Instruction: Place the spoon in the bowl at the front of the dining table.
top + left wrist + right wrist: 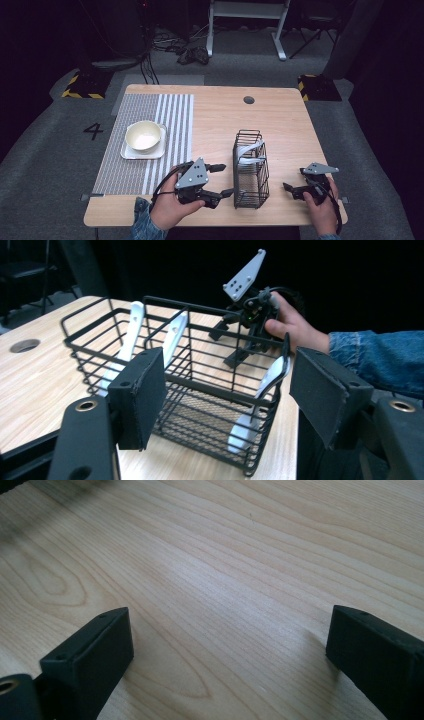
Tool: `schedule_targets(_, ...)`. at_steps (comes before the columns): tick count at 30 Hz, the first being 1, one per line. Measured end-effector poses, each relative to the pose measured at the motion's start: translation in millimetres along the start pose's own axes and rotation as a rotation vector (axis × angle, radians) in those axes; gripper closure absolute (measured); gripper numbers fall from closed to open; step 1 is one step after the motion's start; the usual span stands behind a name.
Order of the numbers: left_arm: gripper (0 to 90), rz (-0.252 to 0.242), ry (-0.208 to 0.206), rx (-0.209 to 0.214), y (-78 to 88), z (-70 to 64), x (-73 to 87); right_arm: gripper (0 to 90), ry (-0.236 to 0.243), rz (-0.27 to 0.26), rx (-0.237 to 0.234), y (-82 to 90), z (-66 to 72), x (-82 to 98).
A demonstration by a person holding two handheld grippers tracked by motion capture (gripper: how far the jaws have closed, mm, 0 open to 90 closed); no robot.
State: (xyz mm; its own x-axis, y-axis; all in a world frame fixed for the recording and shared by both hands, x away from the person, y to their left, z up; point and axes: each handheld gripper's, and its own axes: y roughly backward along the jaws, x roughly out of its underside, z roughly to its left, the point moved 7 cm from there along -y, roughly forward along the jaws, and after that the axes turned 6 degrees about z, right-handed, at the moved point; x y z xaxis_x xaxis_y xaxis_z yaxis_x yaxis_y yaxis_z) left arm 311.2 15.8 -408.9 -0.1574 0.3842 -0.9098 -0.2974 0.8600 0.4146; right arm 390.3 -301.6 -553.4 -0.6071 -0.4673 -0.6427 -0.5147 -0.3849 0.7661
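Placemat point(150, 145): the striped grey mat covers the left part of your desk point(220, 120), running from near the back edge almost to the front edge.
Bowl point(143, 136): a cream bowl sits on a square white plate point(131, 154), on the mat, near the middle of the left side.
Left gripper point(220, 180): you hold it near the front edge, just left of the basket, pointing at it. Its jaws stand wide apart with nothing between the pads; the basket lies beyond them.
Wire basket point(251, 170): this black basket stands upright on the desk between your two grippers, right of centre and toward the front edge. White utensils point(172, 337) lean inside it against the wires; you cannot tell what kind.
Right gripper point(294, 190): you hold it near the front right corner, apart from the basket. Its jaws are spread wide over bare wood, gripping nothing.
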Motion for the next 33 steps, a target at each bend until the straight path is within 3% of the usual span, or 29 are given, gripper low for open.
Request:
schedule_targets(6, 32.3, -0.015, -0.015, 0.035, -7.2, -7.1, -3.1, 4.7, 0.000, 0.000, 0.000, 0.0, 0.0, 0.0)
schedule_targets(14, 47.7, -0.002, -0.041, 0.088, -22.1, -15.5, -1.2, 4.7, 0.001, 0.000, 0.000, 0.0, -0.1, 0.0)
schedule_targets(23, 68.6, 0.047, -0.027, 0.138, -30.8, -17.3, 3.6, 4.7, 0.000, 0.000, 0.000, 0.0, 0.0, 0.0)
schedule_targets(28, 79.3, 0.049, -0.019, 0.151, -31.0, -13.3, 5.0, 4.7, 0.001, 0.000, 0.000, 0.0, 0.0, 0.0)
schedule_targets(33, 79.5, 0.043, -0.025, 0.142, -32.3, -9.8, 4.2, 4.7, 0.001, 0.000, 0.000, 0.0, 0.0, 0.0)
